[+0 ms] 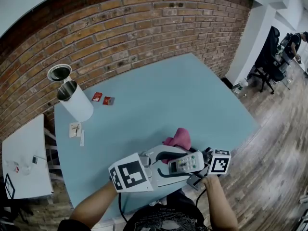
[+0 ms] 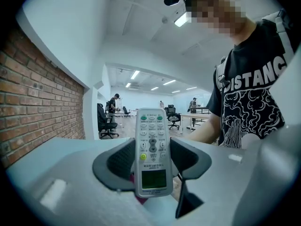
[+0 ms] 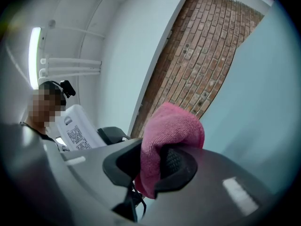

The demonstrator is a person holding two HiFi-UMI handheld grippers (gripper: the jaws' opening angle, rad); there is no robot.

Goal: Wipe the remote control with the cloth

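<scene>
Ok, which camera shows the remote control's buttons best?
The left gripper view: the remote control faces the lens, buttons and screen sharp. The head view shows it small and tilted; the right gripper view shows only its labelled back.

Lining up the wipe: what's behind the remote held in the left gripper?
A sliver of pink cloth shows behind the remote's lower end, between the left gripper's jaws. The remote covers the rest, so contact can't be judged.
</scene>
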